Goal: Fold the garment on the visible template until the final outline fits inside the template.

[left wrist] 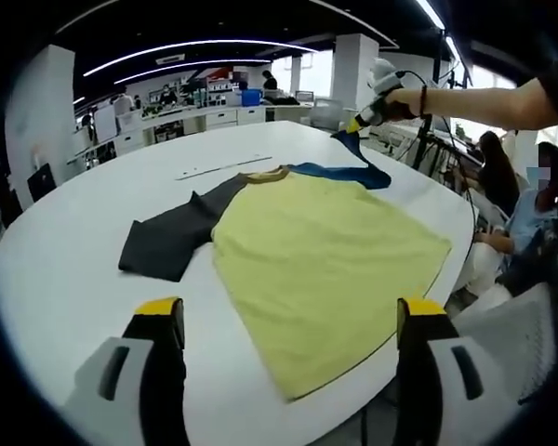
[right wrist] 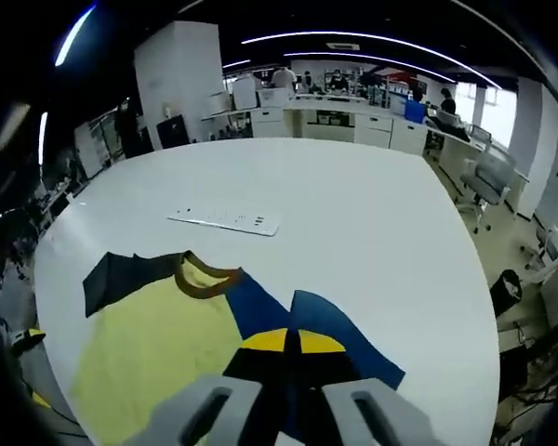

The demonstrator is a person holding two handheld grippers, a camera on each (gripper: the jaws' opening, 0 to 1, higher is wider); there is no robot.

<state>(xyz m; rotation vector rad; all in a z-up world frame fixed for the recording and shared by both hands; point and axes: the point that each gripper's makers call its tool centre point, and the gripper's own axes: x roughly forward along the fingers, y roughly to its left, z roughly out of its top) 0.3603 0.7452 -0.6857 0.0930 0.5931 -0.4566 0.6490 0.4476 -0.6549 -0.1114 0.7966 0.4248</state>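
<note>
Spread flat on the white table [left wrist: 93, 214], yellow T-shirt [left wrist: 325, 265] with its blue sleeve [right wrist: 330, 334] pinched and lifted by the right gripper [right wrist: 293, 342] — left gripper [left wrist: 288, 321] released, jaws apart above the hem.

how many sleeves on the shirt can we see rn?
2. The grey sleeve lies flat on the table, spread out from the collar. The blue sleeve is lifted at its tip, pinched by the right gripper.

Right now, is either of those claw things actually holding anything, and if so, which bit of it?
The right gripper is pinching the shirt by its blue sleeve, lifting it off the table. The left gripper holds nothing.
</note>
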